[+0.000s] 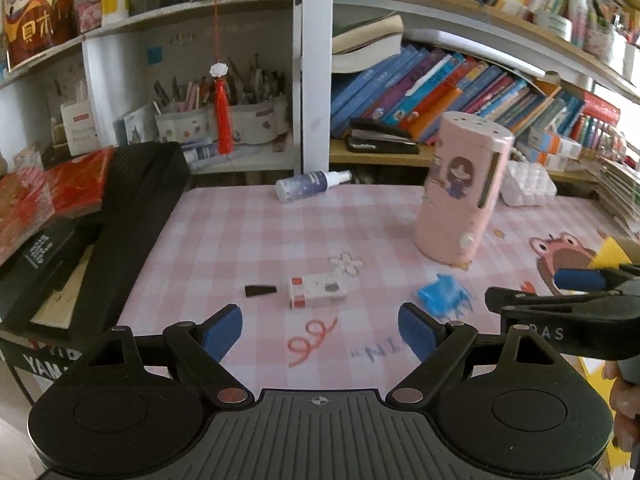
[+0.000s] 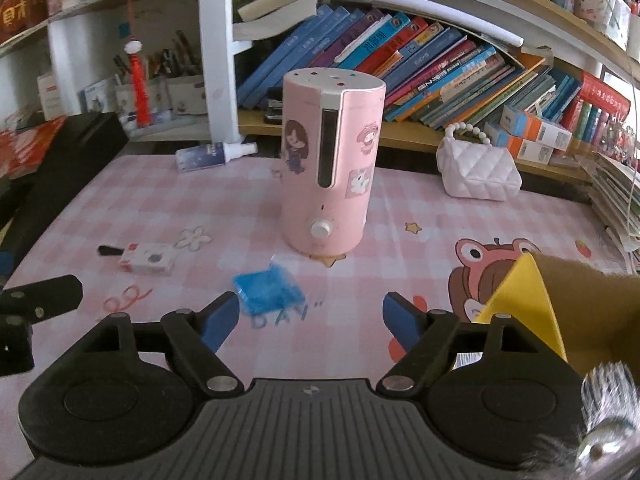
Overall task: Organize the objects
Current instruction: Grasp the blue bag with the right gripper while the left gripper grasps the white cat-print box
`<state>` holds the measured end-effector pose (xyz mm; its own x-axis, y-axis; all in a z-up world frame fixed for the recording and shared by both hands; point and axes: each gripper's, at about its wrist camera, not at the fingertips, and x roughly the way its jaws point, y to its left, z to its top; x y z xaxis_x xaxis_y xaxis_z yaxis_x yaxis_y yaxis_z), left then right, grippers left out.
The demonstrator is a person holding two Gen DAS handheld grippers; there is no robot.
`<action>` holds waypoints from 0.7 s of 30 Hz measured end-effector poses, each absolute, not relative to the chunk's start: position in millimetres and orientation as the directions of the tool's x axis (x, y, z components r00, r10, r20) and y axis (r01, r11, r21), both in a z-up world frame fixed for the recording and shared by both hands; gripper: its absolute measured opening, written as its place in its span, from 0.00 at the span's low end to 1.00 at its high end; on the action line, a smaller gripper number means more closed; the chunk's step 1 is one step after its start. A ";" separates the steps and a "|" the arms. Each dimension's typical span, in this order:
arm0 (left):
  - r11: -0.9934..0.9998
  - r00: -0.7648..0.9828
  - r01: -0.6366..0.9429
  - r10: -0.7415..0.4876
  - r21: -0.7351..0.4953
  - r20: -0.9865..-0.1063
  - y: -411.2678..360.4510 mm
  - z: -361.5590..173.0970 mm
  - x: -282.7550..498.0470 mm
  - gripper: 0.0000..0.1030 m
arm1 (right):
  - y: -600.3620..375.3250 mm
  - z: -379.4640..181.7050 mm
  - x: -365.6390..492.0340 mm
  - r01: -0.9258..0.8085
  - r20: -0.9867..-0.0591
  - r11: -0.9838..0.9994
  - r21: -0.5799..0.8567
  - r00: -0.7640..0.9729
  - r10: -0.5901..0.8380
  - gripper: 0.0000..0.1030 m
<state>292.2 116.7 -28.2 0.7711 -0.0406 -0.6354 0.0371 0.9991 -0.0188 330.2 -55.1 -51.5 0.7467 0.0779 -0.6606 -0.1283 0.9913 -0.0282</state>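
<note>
A small white box with red ends (image 1: 317, 291) (image 2: 147, 260) lies on the pink checked mat, a black cap (image 1: 260, 290) (image 2: 109, 250) to its left. A crumpled blue packet (image 1: 442, 294) (image 2: 267, 290) lies to its right. A tall pink canister (image 1: 462, 188) (image 2: 331, 160) stands upright mid-mat. A spray bottle (image 1: 312, 185) (image 2: 214, 155) lies at the far edge. My left gripper (image 1: 320, 330) is open and empty, just short of the white box. My right gripper (image 2: 310, 320) (image 1: 540, 290) is open and empty, just short of the blue packet.
Black cases (image 1: 132, 216) and red packets (image 1: 48, 192) are stacked at the left. A white quilted purse (image 2: 478, 168) sits at the back right. A yellow-lined cardboard box (image 2: 560, 316) stands at the near right. Shelves of books (image 2: 420, 60) and pen holders (image 1: 224, 116) line the back.
</note>
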 end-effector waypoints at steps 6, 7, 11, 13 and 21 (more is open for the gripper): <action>0.999 0.767 0.025 -0.034 -0.024 -0.640 116.4 -38.5 322.3 0.85 | -53.3 -62.9 355.1 -0.131 -0.674 0.991 -0.035 0.735 0.073 0.76; 0.999 0.766 0.025 -0.034 -0.024 -0.642 115.7 -40.5 326.0 0.85 | -52.0 -65.9 358.2 -0.135 -0.677 0.990 -0.039 0.732 0.073 0.77; 0.999 0.760 0.027 -0.035 -0.022 -0.650 113.4 -48.8 340.5 0.85 | -47.9 -79.9 369.2 -0.139 -0.700 0.990 -0.032 0.710 0.077 0.77; 1.000 0.754 0.025 -0.030 -0.016 -0.656 111.5 -53.5 347.6 0.84 | -45.8 -85.9 373.4 -0.141 -0.709 0.990 -0.030 0.701 0.078 0.77; 0.999 0.714 -0.038 0.017 -0.014 -0.700 112.4 -78.6 377.5 0.82 | -35.0 -102.7 384.0 -0.183 -0.720 0.983 -0.035 0.687 0.102 0.77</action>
